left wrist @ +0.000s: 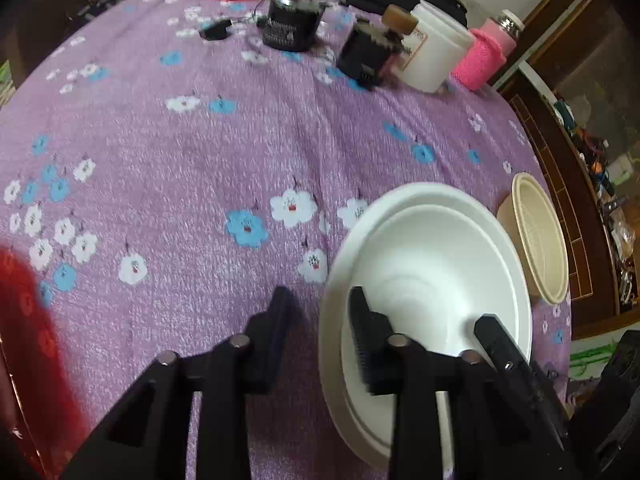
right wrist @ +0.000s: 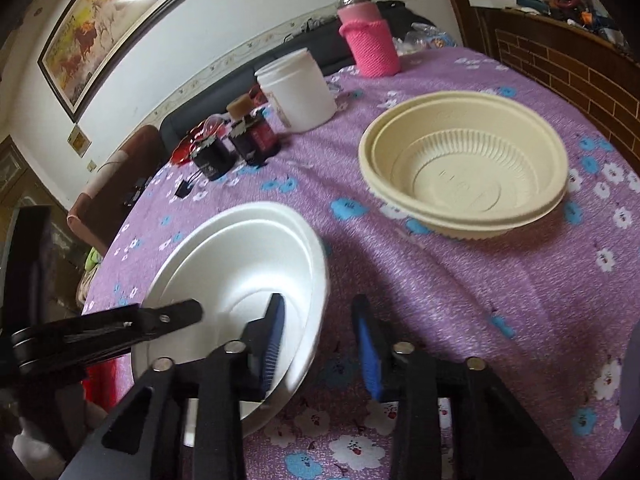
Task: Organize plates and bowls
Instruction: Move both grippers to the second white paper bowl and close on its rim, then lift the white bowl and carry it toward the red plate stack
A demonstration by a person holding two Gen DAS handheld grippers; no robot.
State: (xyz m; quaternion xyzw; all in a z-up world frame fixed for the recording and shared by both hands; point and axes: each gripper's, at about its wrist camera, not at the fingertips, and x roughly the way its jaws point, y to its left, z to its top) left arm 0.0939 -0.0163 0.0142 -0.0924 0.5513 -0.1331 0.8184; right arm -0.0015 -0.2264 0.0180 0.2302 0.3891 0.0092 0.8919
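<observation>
Both views are evenly lit by soft daylight, with a bright glare streak across the glass of the painting (right wrist: 116, 20) and a mild sheen inside the white bowls (left wrist: 432, 280). Shadows are soft: one lies on the cloth (right wrist: 460, 300) beside the white bowls and under the beige bowls (right wrist: 468, 168). Fisheye bending curves the desk (left wrist: 160, 128) edge and darkens the corners; motion blur smears the dark jars (left wrist: 292, 26) and bowl rims, and a red patch (left wrist: 28, 320) at the left edge is fully out of focus.
</observation>
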